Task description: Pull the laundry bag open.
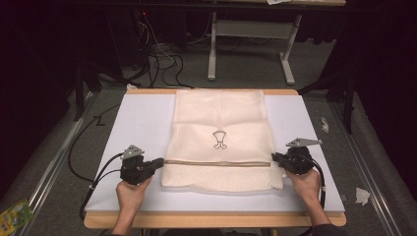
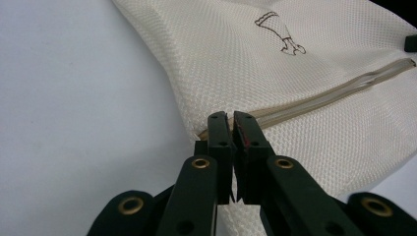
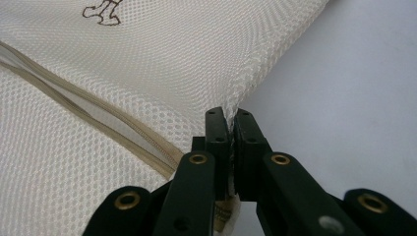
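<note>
- Two grippers: left gripper [image 2: 231, 118] and right gripper [image 3: 228, 114], each clenched on an opposite side edge of the one cream mesh laundry bag [image 1: 220, 132] by its zipper [image 1: 216, 163].
- The bag lies flat on the white table [image 1: 135, 123]; its contents are hidden.
</note>
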A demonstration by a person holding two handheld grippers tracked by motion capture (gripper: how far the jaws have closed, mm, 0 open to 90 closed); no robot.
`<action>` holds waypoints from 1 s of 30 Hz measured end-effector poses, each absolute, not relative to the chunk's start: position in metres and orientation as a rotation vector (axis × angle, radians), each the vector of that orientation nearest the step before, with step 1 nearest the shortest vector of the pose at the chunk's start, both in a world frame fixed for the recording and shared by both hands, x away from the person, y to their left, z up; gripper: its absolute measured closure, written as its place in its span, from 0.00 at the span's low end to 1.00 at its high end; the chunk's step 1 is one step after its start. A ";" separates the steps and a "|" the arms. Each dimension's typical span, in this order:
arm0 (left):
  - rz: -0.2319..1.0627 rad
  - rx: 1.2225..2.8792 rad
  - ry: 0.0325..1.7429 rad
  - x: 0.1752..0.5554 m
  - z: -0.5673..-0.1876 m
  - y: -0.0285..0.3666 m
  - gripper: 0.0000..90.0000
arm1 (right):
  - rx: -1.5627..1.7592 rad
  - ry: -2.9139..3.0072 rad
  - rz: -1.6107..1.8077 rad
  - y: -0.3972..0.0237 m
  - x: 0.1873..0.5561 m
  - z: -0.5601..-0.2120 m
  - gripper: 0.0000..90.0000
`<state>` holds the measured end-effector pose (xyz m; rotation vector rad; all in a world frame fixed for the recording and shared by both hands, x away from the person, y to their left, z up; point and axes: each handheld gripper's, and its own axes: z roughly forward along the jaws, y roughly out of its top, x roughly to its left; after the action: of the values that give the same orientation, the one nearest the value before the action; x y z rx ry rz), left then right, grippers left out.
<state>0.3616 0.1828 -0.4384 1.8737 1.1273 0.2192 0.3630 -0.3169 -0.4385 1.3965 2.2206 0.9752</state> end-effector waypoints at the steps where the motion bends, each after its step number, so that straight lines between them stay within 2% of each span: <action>1: 0.217 1.875 1.128 0.361 -0.438 0.183 0.97 | 1.391 2.220 0.976 -0.317 0.363 -0.439 0.97; 17: 0.204 1.929 1.151 0.362 -0.445 0.178 0.96 | 1.410 2.260 0.957 -0.314 0.362 -0.454 0.94; 30: 0.186 1.942 1.151 0.364 -0.453 0.174 0.94 | 1.440 2.274 0.951 -0.314 0.363 -0.461 0.84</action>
<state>0.3642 0.1744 -0.4527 1.9418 1.1506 0.1860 0.3631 -0.3143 -0.4612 1.4402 2.2742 0.9511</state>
